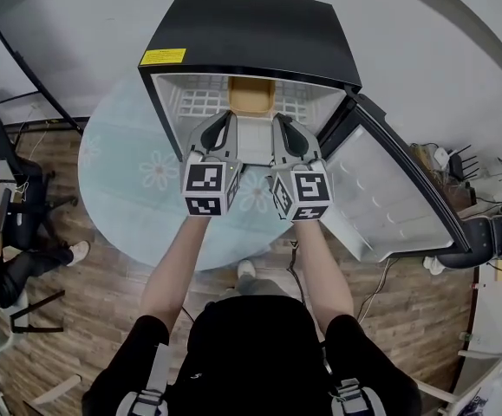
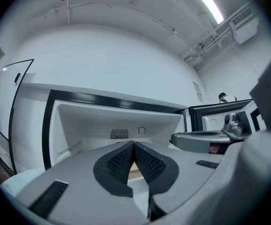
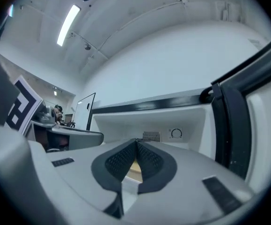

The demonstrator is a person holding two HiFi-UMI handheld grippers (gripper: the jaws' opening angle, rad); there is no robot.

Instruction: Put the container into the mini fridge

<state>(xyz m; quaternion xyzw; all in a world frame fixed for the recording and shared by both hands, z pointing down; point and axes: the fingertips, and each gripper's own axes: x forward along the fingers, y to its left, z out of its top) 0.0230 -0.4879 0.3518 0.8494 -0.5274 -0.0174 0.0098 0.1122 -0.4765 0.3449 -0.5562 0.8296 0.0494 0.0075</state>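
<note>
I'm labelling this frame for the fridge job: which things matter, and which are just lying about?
Job: mini fridge, its open door, tan container inside it, left gripper and right gripper, both shut, empty.
Lying about: round table, seated person.

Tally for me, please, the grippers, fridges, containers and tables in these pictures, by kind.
grippers: 2, the left gripper and the right gripper, both shut and empty
mini fridge: 1, door open
container: 1, inside the mini fridge
round table: 1
total: 5
</note>
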